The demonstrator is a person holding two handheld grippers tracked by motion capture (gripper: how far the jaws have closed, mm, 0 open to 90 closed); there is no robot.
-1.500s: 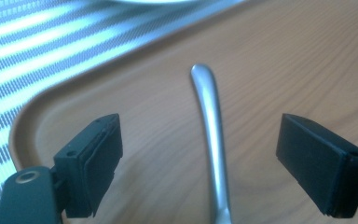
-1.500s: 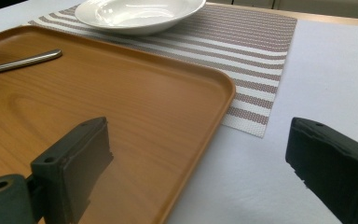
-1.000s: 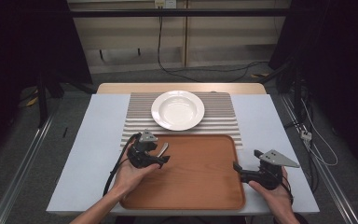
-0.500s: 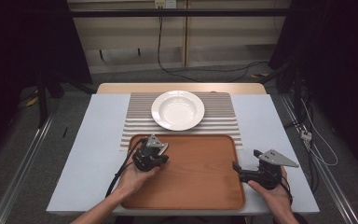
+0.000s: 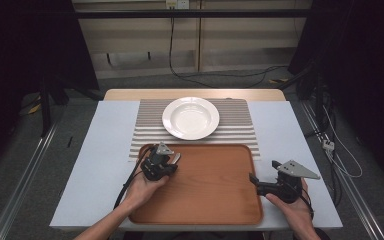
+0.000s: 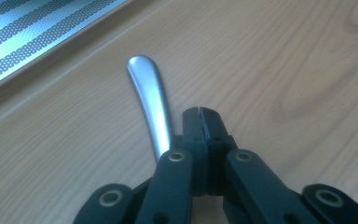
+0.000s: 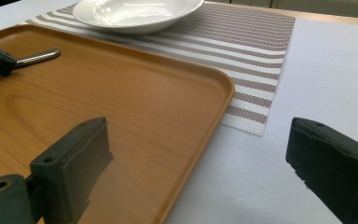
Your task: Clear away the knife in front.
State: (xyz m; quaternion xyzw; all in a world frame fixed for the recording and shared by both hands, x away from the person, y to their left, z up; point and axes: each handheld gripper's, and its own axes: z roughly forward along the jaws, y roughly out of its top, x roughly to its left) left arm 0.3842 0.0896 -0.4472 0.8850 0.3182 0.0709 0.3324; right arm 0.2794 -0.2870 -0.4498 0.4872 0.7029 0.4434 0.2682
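Observation:
A metal utensil handle (image 6: 147, 91) lies flat on the wooden tray (image 5: 215, 200) near its far left corner. My left gripper (image 6: 200, 112) is shut, its two pads meeting with nothing between them. The handle lies just left of the jaws and runs under the left one. In the high view this gripper (image 5: 167, 160) sits over the tray's far left part, with the utensil (image 5: 176, 158) beside its tip. My right gripper (image 7: 200, 158) stands wide open across the tray's (image 7: 144, 107) right edge, empty; the high view shows this gripper (image 5: 255, 182) there too.
A white deep plate (image 5: 190, 117) rests on a striped placemat (image 5: 240, 132) just beyond the tray. A pale blue-white tabletop (image 5: 105, 165) flanks the tray on both sides. Cables trail on the floor behind the table.
My left gripper's jaws have closed and the hand has shifted slightly toward the near side along the utensil. The right gripper has stayed where it was.

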